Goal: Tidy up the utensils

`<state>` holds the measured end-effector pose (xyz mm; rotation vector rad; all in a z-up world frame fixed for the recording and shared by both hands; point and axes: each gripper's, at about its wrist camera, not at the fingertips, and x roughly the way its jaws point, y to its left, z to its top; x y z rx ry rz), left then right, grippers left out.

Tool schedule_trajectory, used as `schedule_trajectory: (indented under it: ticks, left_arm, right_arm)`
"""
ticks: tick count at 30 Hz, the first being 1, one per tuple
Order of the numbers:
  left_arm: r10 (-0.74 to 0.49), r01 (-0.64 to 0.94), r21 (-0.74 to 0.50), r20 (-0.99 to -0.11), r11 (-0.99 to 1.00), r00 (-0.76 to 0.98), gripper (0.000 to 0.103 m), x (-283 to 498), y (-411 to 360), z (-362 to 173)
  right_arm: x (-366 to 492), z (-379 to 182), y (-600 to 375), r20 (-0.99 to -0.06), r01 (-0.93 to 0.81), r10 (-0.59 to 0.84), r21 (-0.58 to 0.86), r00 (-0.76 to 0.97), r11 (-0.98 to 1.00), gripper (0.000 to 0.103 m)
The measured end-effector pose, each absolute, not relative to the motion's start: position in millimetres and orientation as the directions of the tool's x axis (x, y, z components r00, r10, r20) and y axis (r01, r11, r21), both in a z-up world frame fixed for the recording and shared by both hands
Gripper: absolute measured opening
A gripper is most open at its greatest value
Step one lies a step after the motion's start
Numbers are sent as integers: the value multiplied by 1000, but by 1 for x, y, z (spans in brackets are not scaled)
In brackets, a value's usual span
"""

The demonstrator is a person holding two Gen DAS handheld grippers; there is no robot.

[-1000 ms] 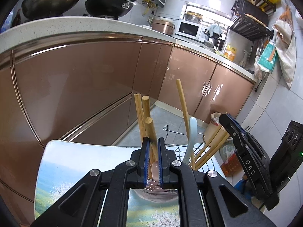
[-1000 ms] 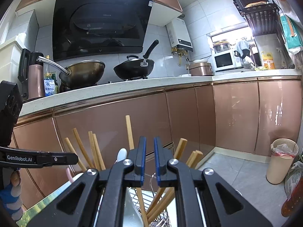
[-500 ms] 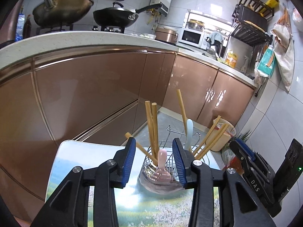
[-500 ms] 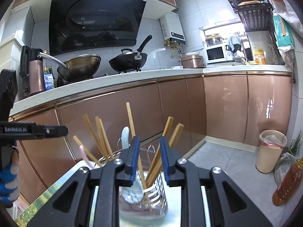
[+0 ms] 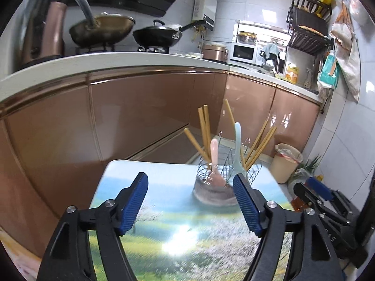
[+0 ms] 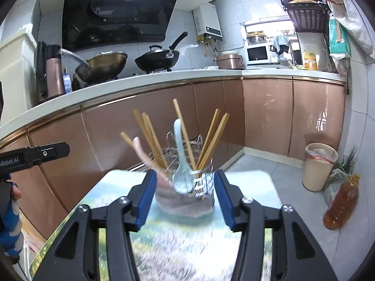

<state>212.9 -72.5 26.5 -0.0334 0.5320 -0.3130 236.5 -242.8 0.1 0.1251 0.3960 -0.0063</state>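
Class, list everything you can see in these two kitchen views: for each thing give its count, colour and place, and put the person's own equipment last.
Holder: one, wire metal, far end of table.
Chopsticks: several, wooden, standing in holder.
Spoons: two in holder, pale blue and pink.
Table: one, landscape print, in front of cabinets.
Cabinets: copper-brown, under counter.
Woks: two on stove, brass and black.
Hood: one, black, above stove.
Microwave: one, white, on counter.
Bin: one, beige, on floor.
Oil bottle: one, amber, on floor by bin.
Left gripper: black, blue pads, jaws just opening, empty.
Right gripper: same, just opening, empty.
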Motion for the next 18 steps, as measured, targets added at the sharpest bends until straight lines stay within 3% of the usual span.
schedule_trajectory:
  ticks: [3,8,13,18]
  left_arm:
    - [-268,268,-71,-484,961,833,76,194,-67,27]
    - [-203,207,-38,-437,978,876,88,158,-49,34]
    - [-132,135,-19,-382,991,915,99,122,-32,41]
    - [-90,95,-4,-344,995,935,102,93,-19,47]
  right_arm:
    - [218,5,-230,-394,29,13,102,919,994,54]
    - [188,13,-217,-394,39,0,91,919,995,55]
    - [155,19,-207,-389,53,-16,86,921,995,66]
    - [131,23,-204,-386,67,-28,88,922,994,68]
